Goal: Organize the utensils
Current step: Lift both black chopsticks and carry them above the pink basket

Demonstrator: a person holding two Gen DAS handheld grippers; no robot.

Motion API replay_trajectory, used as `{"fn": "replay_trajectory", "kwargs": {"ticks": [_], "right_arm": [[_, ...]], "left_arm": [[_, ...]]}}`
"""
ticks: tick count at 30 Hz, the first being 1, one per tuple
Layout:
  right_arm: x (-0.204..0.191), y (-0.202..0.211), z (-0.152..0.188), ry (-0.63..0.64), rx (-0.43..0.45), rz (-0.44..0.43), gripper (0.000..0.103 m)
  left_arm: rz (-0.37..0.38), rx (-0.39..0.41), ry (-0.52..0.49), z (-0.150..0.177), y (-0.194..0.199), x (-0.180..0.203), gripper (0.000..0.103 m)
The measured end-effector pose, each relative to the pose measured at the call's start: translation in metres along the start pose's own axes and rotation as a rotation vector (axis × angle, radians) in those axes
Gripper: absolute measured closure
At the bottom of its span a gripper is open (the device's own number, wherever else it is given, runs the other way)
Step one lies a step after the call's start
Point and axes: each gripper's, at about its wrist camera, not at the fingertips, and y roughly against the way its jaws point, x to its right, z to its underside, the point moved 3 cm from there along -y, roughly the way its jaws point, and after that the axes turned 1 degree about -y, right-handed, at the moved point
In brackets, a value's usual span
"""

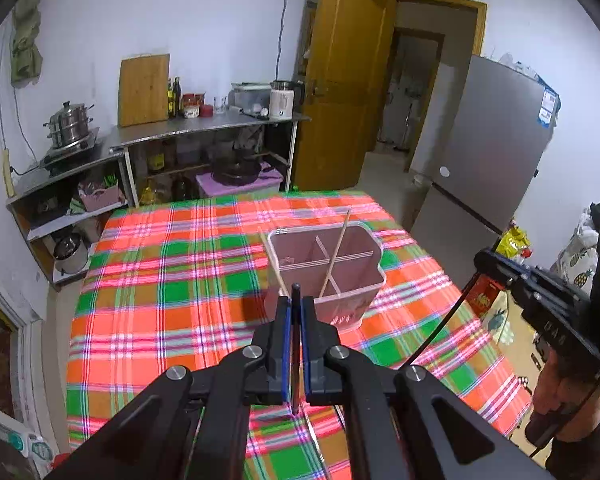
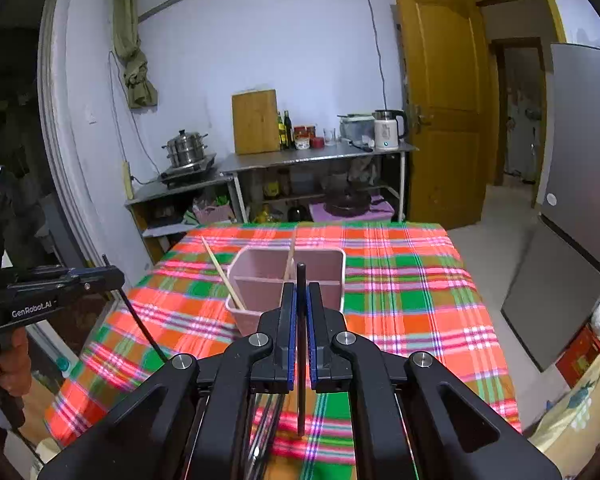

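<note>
Standing near the middle of a table covered by a bright plaid tablecloth [image 1: 148,300] is a pale pink utensil holder [image 1: 332,280], an open-topped plastic box split by thin inner walls into several compartments. Two light wooden chopsticks lean in it: one wooden chopstick [image 1: 336,252] rises out of an inner compartment and tips toward the far rim, while the other wooden chopstick [image 1: 274,260] slants out at the holder's left side; which compartment its foot rests in cannot be told. In the right wrist view the same pair shows, one tilting steeply out past the left wall and one nearly upright at the middle divider. The left gripper [image 1: 296,312] has its blue-lined fingers pressed together on a dark chopstick [image 1: 296,344], which runs lengthwise between them, its tip poking out ahead, just short of the holder's near wall. The right gripper [image 2: 300,300] is likewise clamped tight on a second dark chopstick [image 2: 301,352], held lengthwise with its tip in front of the holder. Each hand grasps its tool's handle off the table's edge. Behind the table, a steel counter [image 2: 312,158] bears a steamer pot, a cutting board, bottles and a kettle.
</note>
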Motion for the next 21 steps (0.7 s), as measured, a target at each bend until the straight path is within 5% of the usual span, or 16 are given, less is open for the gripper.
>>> {"fn": "replay_trajectory", "kwargs": {"ticks": [21], "right_arm": [[-0.011,-0.012,-0.079,-0.052,0.193,-0.051,0.099]], "left_arm": [[0.037,0.211,0.064,-0.101,0.008,-0.007,0.099]]}}
